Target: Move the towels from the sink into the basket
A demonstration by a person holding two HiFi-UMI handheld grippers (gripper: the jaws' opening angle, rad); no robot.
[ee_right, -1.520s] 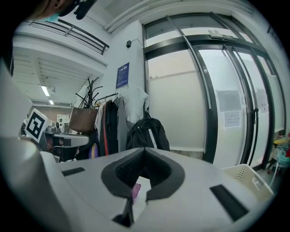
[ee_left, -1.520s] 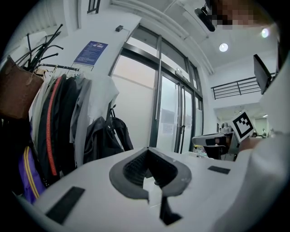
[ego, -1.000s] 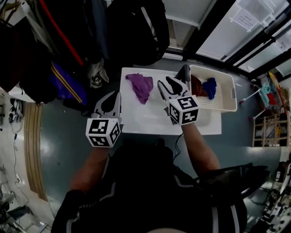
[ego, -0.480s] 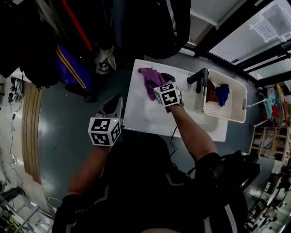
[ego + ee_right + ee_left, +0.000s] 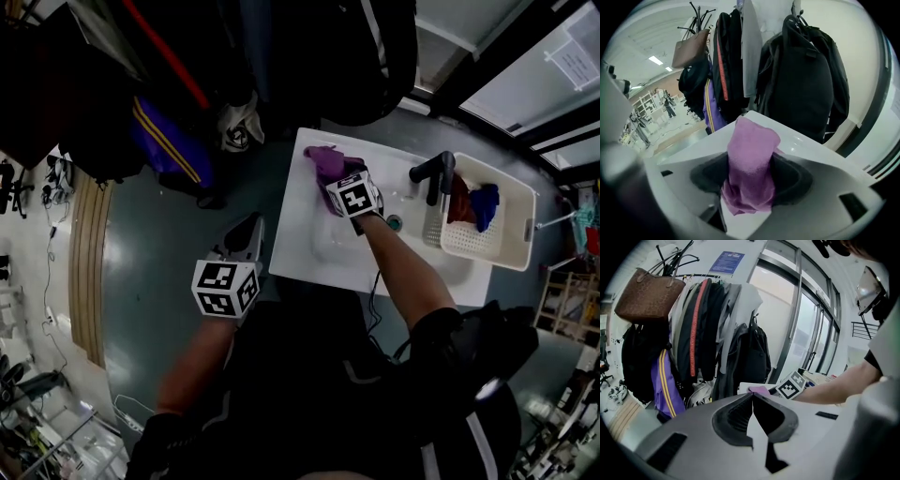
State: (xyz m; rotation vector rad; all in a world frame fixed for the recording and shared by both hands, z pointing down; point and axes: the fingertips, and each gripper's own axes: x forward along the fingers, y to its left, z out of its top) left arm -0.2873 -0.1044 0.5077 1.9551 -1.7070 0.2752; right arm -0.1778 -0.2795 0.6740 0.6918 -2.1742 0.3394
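Observation:
A purple towel (image 5: 323, 159) lies bunched at the far left corner of the white sink (image 5: 298, 239). My right gripper (image 5: 337, 175) is down over it. In the right gripper view the towel (image 5: 751, 154) fills the gap between the wide-standing jaws of my right gripper (image 5: 752, 163), and it reaches forward over the sink's rim (image 5: 806, 145). My left gripper (image 5: 247, 228) hangs left of the sink over the floor, with its jaws (image 5: 753, 397) closed tip to tip on nothing. The white basket (image 5: 511, 255) stands at the sink's right end and holds a red towel (image 5: 459, 199) and a blue towel (image 5: 485, 204).
A black faucet (image 5: 433, 174) rises between the sink bowl and the basket, with the drain (image 5: 395, 223) near it. Jackets and bags hang on a rack (image 5: 281, 56) behind the sink, among them a purple bag with yellow stripes (image 5: 167, 141). Windows run along the right.
My right gripper has swung from beside the basket leftward across the sink and come down over the purple towel. The left gripper has stayed low at the left.

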